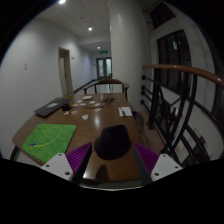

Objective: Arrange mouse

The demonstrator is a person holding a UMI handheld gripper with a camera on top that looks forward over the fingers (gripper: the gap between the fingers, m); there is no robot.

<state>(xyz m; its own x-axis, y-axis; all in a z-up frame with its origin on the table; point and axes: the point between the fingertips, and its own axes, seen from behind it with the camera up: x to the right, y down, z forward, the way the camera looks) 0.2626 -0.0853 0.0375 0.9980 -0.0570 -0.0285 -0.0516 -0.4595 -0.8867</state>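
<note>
My gripper [111, 160] is clenched on the black mouse [113, 143], both purple pads [80, 158] pressing its sides, above the wooden table [95, 125]. On that table, a green mat [50, 139] lies left of the mouse; a laptop [52, 107] sits beyond.

The single camera rode on the gripper [113, 160], looking forward along its fingers, close above the near end of a wooden table [100, 120], facing a hallway beyond.

Brown table [95, 120], green mat [50, 140], closed laptop [50, 108], papers [95, 100], dark railing [185, 75]
</note>
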